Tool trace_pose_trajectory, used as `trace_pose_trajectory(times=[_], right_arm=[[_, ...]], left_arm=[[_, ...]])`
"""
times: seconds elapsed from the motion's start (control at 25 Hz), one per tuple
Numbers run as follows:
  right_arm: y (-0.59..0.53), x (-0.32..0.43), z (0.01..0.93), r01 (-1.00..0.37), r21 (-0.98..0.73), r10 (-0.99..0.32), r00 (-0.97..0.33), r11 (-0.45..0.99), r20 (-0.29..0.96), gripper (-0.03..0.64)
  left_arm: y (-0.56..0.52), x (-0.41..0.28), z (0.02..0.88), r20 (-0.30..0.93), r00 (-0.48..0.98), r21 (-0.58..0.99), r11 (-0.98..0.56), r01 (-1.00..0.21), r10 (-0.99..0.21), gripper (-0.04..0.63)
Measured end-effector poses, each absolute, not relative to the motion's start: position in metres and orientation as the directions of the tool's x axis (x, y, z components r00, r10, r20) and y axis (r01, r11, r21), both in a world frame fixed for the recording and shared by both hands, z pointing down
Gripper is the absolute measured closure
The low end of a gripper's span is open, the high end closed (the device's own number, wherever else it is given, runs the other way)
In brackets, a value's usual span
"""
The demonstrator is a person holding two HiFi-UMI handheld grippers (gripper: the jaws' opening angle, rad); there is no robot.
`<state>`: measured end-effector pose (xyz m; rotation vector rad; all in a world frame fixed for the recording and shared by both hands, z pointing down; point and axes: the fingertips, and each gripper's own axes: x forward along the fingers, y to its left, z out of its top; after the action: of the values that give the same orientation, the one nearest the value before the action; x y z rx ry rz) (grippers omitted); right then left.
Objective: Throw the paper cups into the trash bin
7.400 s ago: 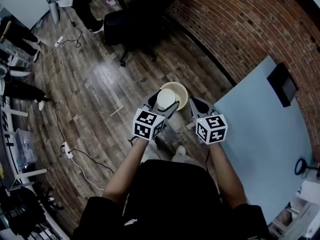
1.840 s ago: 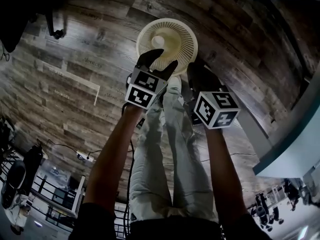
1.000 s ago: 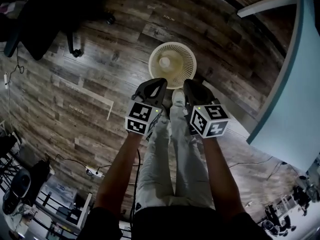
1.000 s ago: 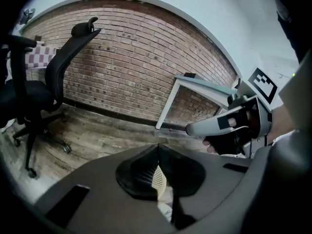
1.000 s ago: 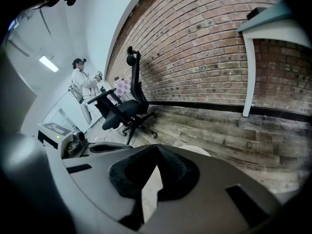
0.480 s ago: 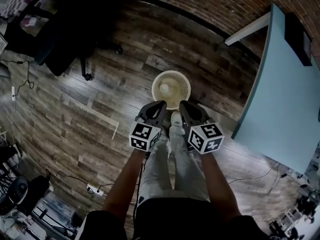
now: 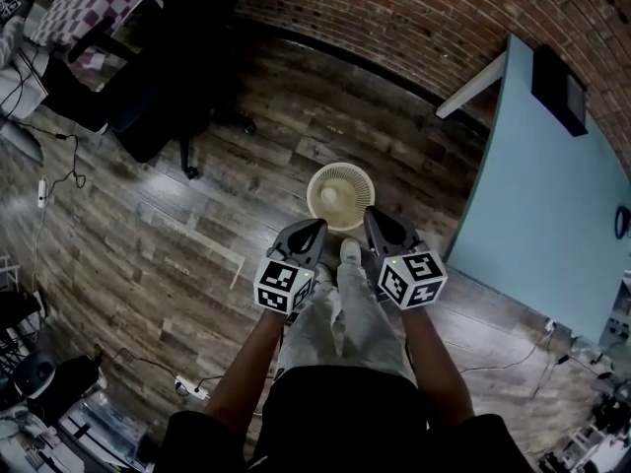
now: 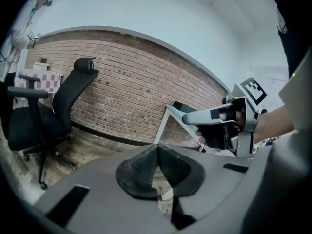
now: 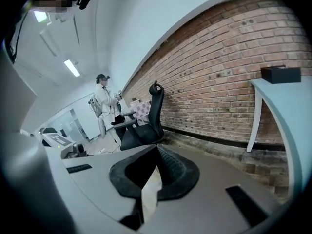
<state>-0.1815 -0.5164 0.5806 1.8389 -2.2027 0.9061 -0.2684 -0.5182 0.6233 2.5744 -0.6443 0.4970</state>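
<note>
Cream round slatted plastic trash bin (image 7: pixel 357 181) at frame centre holds 1 white paper cup (image 7: pixel 326 198). Just below it, left gripper (image 7: pixel 314 227) and right gripper (image 7: pixel 374 215) are both closed and empty.

Trash bin (image 7: pixel 340 197) on the floor holds a pale round shape (image 7: pixel 327 202), too small to identify. Light blue table (image 7: pixel 532 195) at right runs off the picture's edge. Far-left office chair (image 7: pixel 138 116) mostly lost in shadow.

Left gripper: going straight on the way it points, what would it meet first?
Probably the brick wall near its foot, or the wooden floor just before it; depth is unclear. The trash bin looks to sit below that line.
</note>
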Motion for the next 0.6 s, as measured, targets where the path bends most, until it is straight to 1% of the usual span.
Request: trace_pose_trajectory(times=[0.2,0.6], right_arm=[[-0.511,-0.187,0.559,-0.936,-0.337,-0.861,-0.254,0.103,0.441,0.612],[-0.5,-0.192,0.52,-0.944,-0.298,-0.876,-0.261,0.143,0.405,0.612]], left_arm=[[-0.512,-0.267,0.589,0.389,0.837,0.288,-0.812,-0.507,-0.385,0.586],[-0.496,-0.259,0.536,0.315,0.867,0.243,-0.85,-0.468,-0.387,0.586]])
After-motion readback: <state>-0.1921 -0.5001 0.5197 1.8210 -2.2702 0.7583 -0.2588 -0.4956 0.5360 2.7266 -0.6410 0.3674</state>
